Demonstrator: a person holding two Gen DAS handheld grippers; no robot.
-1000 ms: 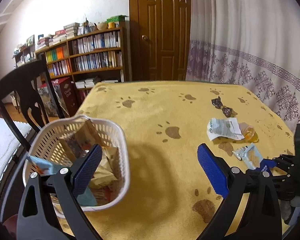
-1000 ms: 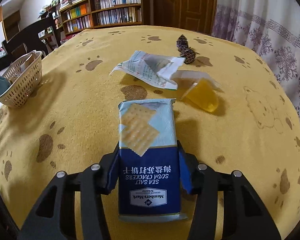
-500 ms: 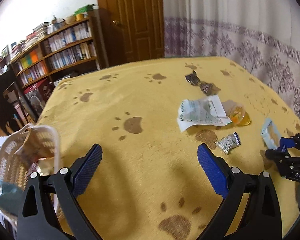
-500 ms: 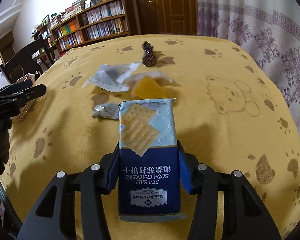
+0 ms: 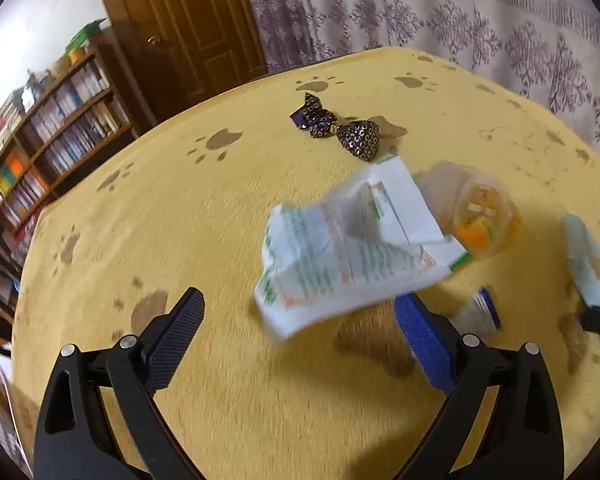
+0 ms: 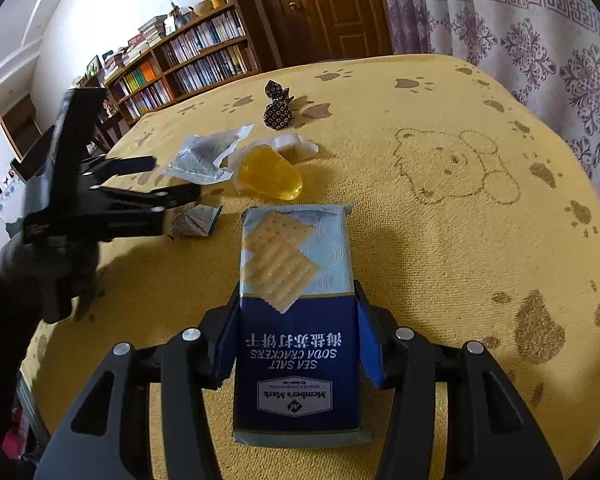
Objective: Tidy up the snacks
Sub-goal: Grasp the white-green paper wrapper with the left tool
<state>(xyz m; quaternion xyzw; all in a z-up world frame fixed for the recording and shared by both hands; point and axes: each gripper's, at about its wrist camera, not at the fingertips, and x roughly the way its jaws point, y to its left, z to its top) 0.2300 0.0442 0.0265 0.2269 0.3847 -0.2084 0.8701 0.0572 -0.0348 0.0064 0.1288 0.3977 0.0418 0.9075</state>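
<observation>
Your right claw (image 6: 296, 344) is pinching the pack of sea salt soda crackers (image 6: 296, 320) by its long sides, dead centre at the bottom of the right wrist view, with the label reading upside down to the camera. The pack sits just above the yellow paw-print tabletop (image 6: 480, 208); I can't tell if its bottom end touches the cloth.

Your left claw (image 5: 296, 336) is spread wide with nothing between its blue pads (image 5: 176, 332). In the right wrist view you can see it coming in from the left edge of the frame, its tips near the small silver foil packet (image 6: 194, 220) that lies just left of the crackers.

Rest of the snacks are loose on the tabletop:
- crumpled white wrapper with green print (image 5: 352, 248), middle of the left wrist view, just above the open claw
- clear jelly cup with orange fruit (image 5: 484, 220), right beside the wrapper, looks like it's touching it
- dark patterned twist-wrapped candy (image 5: 340, 128), further up the frame, apart from the others

Bookshelf (image 6: 180, 64) and wooden door (image 6: 332, 4) in the upper part of the frame, patterned curtain (image 6: 520, 28) upper right.
</observation>
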